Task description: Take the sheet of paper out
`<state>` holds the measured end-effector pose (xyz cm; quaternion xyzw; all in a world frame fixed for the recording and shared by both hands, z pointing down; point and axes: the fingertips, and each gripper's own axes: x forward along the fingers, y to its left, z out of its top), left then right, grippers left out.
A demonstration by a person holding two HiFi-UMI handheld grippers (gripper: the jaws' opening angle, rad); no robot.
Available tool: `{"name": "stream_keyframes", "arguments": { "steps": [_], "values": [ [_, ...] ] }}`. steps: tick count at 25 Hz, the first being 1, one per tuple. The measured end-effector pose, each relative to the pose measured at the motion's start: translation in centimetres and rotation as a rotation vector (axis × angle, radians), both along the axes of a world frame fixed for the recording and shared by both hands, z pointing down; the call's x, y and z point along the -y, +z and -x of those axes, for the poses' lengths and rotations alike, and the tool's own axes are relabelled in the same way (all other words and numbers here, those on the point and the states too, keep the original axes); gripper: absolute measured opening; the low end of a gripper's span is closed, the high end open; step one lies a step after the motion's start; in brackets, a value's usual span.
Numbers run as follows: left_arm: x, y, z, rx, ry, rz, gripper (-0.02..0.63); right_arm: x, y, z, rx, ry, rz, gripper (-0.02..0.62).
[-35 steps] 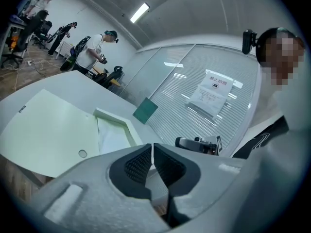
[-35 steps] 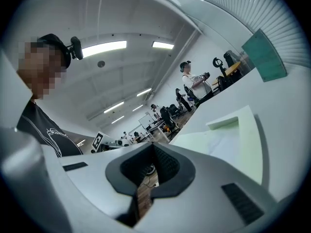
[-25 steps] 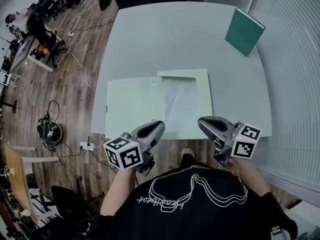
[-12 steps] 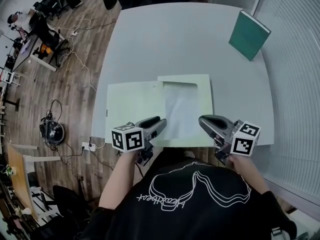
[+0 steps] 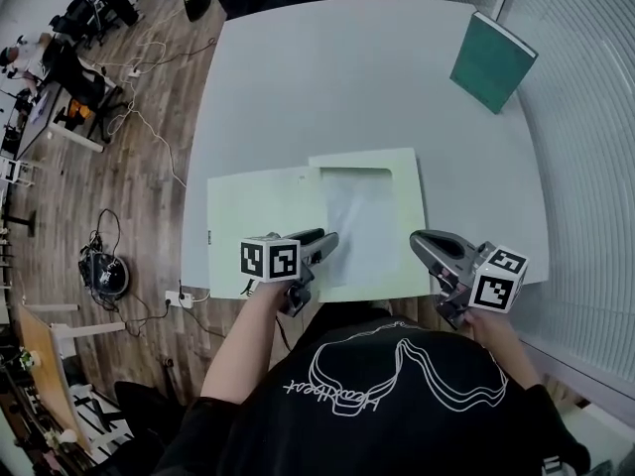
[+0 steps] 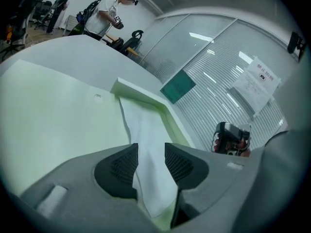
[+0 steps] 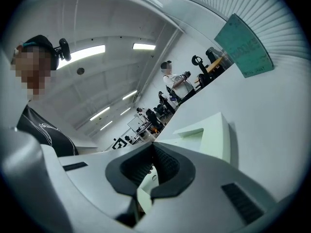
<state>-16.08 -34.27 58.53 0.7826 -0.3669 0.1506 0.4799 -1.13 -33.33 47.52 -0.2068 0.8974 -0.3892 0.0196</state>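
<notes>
A pale green folder [image 5: 258, 216] lies open near the front edge of the white table [image 5: 347, 77]. A white sheet of paper [image 5: 362, 211] is tucked in the pocket of the folder's right half. My left gripper [image 5: 329, 238] is low over the folder's near edge, at the sheet's lower left corner. Its jaws are opening. In the left gripper view the sheet [image 6: 146, 130] shows in the gap of the left gripper [image 6: 150, 152], and the pads are not pressing it. My right gripper [image 5: 417, 238] hovers by the folder's lower right corner, shut on nothing.
A dark green book [image 5: 491, 62] lies at the table's far right corner, beside a wall of blinds. Left of the table are a wooden floor with cables, desks and people standing far off.
My left gripper has dropped and moved forward to the folder's near edge, and its jaws have parted. My right gripper has shifted a little to the right.
</notes>
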Motion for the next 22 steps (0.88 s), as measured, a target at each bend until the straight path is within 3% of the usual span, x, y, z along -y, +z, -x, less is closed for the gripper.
{"name": "stream_keyframes", "arguments": {
  "steps": [9,22],
  "values": [
    [0.9,3.3,0.1,0.044,-0.012,0.087,0.16,-0.2,0.6,-1.3,-0.003,0.034,0.01,0.009],
    [1.2,4.8,-0.6,0.061,-0.01,0.131,0.158,-1.5,1.9,-3.4,0.0,0.056,0.047,0.009]
  ]
}}
